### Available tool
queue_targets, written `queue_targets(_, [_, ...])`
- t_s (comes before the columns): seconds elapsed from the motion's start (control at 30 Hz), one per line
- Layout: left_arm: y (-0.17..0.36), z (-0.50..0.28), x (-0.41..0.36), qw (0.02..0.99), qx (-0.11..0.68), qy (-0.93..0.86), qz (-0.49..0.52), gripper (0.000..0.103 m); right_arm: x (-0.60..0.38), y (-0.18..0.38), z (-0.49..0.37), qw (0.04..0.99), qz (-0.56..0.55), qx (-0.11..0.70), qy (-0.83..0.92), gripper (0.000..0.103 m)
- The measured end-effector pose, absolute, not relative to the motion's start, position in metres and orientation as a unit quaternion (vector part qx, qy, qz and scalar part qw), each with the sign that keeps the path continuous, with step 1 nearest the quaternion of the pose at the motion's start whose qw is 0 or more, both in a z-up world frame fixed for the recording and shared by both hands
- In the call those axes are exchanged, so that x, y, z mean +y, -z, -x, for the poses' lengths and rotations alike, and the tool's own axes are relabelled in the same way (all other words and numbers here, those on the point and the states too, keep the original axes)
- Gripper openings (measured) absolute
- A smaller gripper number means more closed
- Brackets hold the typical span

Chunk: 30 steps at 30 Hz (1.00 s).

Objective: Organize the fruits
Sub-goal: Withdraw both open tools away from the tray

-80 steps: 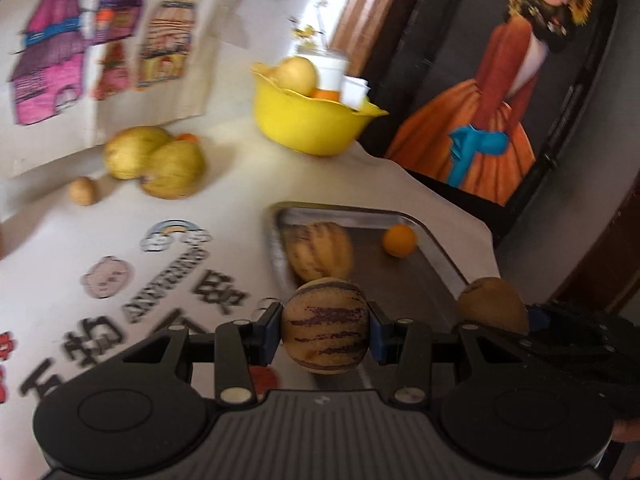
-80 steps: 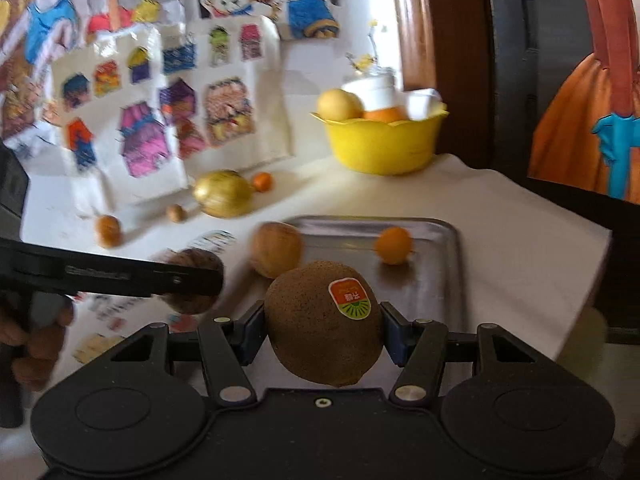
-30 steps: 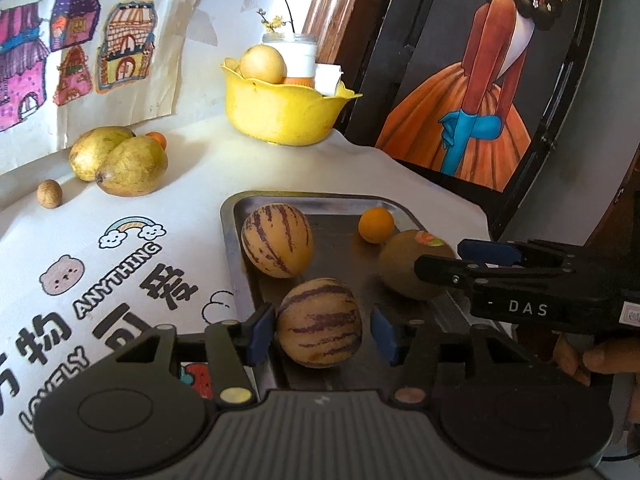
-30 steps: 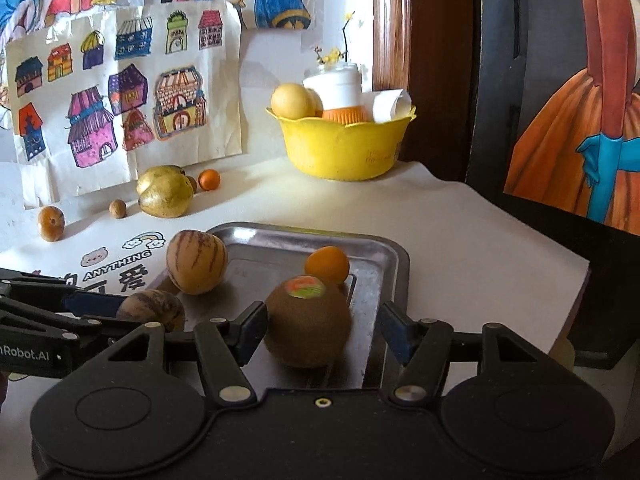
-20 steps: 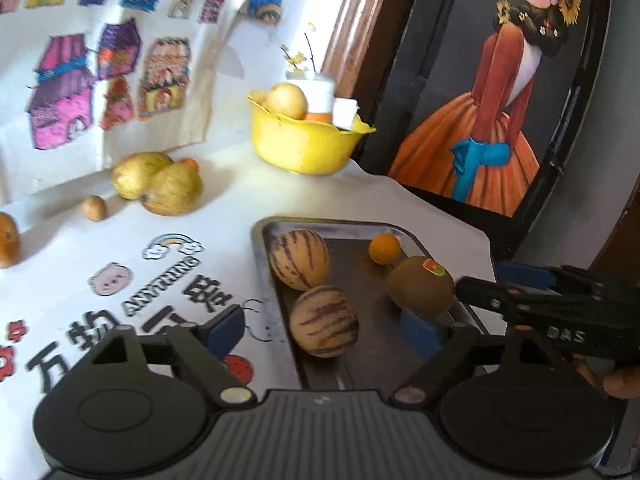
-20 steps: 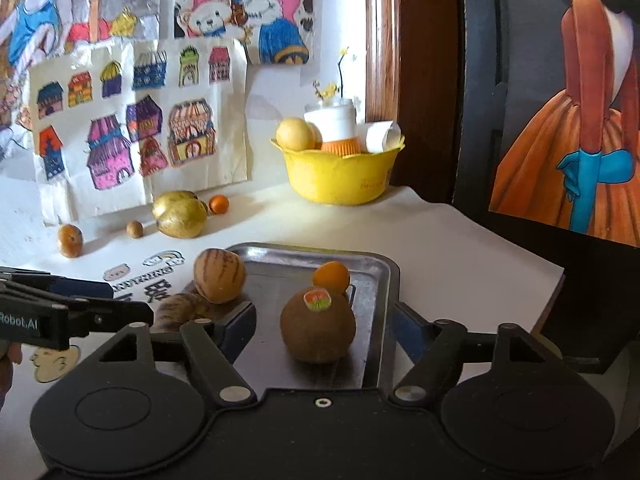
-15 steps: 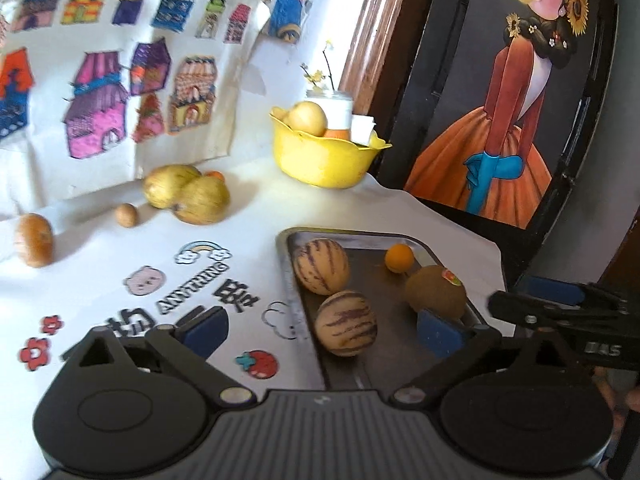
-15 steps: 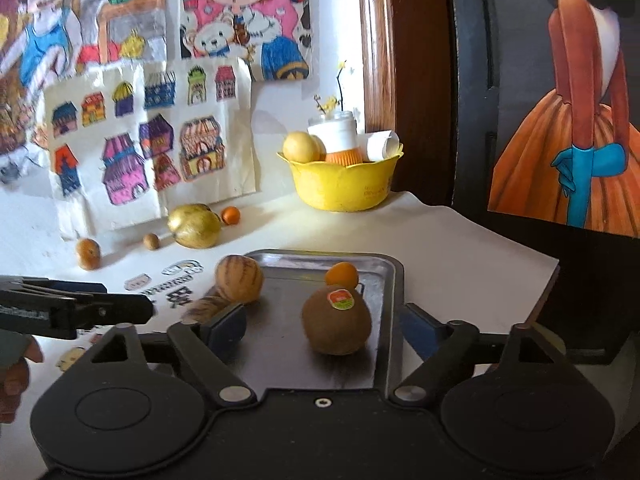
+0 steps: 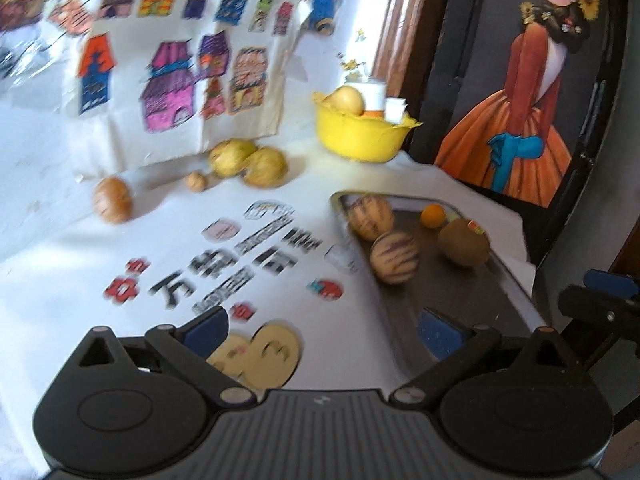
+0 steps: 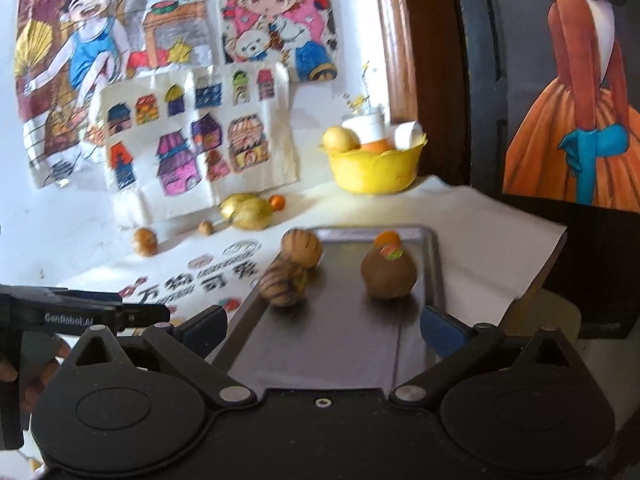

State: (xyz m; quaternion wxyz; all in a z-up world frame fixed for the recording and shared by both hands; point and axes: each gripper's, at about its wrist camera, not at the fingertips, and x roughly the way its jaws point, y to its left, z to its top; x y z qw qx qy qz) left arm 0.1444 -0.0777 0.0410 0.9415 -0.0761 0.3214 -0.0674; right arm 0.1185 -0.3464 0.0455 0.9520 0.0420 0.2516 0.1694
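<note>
Both the left gripper (image 9: 322,326) and right gripper (image 10: 324,326) are held wide and empty. The loose striped oval fruit (image 9: 112,199) on the white table (image 9: 60,280) is seen at ten o'clock, nearer the left gripper, long axis roughly upright.

Your left tool (image 9: 322,330) is spread wide with nothing between its blue pads, angled downward. Your right tool (image 10: 324,326) is likewise spread wide and empty, its jaws having just been opening. Beside it your left hand (image 10: 24,376), partly hidden and probably curled, grips the other tool's handle.
</note>
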Motion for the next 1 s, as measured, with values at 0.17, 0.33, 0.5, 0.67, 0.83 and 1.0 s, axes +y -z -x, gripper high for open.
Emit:
queue_targets(0.17, [-0.039, -0.131, -0.059, 0.935, 0.342, 0.044, 0.088, 0.103, -0.328, -0.035, -0.101, 0.943, -0.028, 0.277, -0.183, 0.102])
queue_targets(0.33, [-0.038, -0.123, -0.043, 0.935, 0.342, 0.032, 0.087, 0.103, -0.304, -0.029, -0.091, 0.931, -0.015, 0.302, -0.206, 0.102])
queue_targets(0.5, [-0.034, -0.121, -0.026, 0.933, 0.348, 0.022, 0.093, 0.103, -0.277, -0.024, -0.09, 0.92, -0.002, 0.319, -0.229, 0.102])
queue_targets(0.67, [-0.029, -0.119, -0.005, 0.931, 0.353, 0.004, 0.093, 0.103, -0.249, -0.022, -0.094, 0.91, 0.013, 0.329, -0.251, 0.102])
queue_targets(0.83, [-0.029, -0.112, 0.015, 0.937, 0.343, -0.021, 0.071, 0.103, -0.222, -0.019, -0.102, 0.9, 0.028, 0.337, -0.273, 0.102])
queue_targets(1.0, [-0.029, -0.111, 0.039, 0.936, 0.342, -0.043, 0.077, 0.103, -0.194, -0.016, -0.114, 0.888, 0.045, 0.349, -0.295, 0.102])
